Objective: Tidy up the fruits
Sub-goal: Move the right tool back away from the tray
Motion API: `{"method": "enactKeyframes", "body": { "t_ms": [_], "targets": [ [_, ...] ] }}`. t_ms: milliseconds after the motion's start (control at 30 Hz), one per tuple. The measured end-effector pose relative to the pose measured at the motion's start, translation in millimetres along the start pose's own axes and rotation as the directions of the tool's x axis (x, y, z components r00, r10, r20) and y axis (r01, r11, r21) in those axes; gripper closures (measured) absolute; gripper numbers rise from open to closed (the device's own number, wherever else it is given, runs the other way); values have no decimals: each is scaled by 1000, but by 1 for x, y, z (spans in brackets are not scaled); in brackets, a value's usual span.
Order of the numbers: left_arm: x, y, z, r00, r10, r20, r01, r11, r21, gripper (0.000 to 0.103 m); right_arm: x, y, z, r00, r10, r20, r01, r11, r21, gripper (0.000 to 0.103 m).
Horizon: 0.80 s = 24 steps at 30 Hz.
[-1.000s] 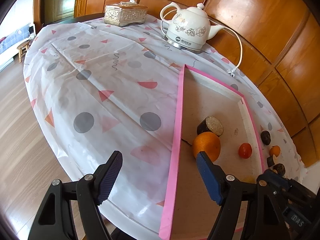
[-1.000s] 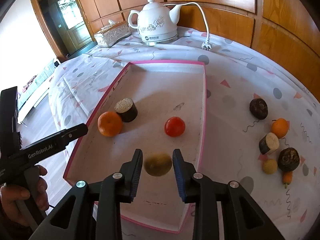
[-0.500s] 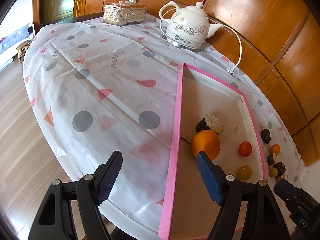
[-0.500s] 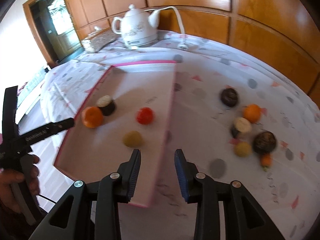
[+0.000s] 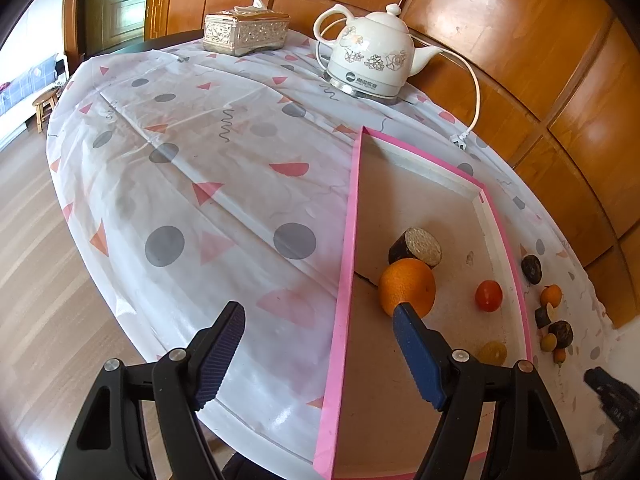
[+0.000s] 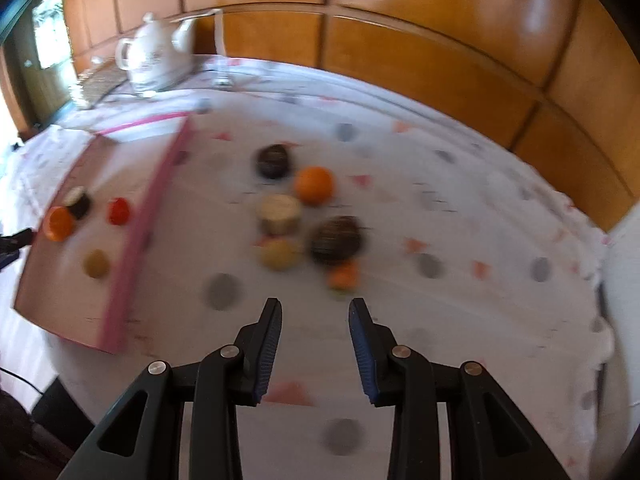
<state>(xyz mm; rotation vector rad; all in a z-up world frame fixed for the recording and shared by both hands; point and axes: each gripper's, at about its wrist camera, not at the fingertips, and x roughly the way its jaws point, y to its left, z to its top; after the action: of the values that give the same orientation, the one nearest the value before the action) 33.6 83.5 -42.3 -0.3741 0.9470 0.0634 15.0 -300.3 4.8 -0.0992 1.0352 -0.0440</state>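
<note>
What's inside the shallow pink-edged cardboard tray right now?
The pink-edged cardboard tray holds four pieces: a large orange, a dark cut cylinder, a small red fruit and a yellowish fruit, partly hidden behind the left gripper's finger.

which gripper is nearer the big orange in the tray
Left. The left gripper hangs over the tray's near edge beside the big orange; the right gripper is outside the tray.

Counter cloth [image 5: 224,184] was white with grey dots and pink triangles. Tray [image 5: 346,240] was pink-edged with a beige floor. Ahead of the blue-padded fingers [image 5: 416,354]: orange [image 5: 406,286], red tomato [image 5: 488,296]. Kettle [image 5: 370,62] was white, floral.
</note>
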Motion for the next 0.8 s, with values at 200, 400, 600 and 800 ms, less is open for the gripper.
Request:
{"method": "enactKeyframes", "body": {
  "t_ms": [200, 400, 600, 800],
  "targets": [
    [0, -2, 0, 1000, 7, -2, -7, 1000, 14, 26, -3, -59, -3, 991, -127, -28, 129, 990, 64, 68],
    [1, -6, -1, 1000, 18, -4, -18, 999, 27, 26, -6, -115, -5, 964, -265, -25, 266, 952, 148, 68],
    [3, -13, -2, 1000, 29, -4, -29, 998, 50, 26, 6, -168, -17, 949, -304, -81, 313, 891, 329, 68],
    [7, -15, -3, 999, 39, -11, -38, 998, 54, 26, 9, -181, -22, 956, -266, -121, 292, 871, 396, 68]
  ]
}}
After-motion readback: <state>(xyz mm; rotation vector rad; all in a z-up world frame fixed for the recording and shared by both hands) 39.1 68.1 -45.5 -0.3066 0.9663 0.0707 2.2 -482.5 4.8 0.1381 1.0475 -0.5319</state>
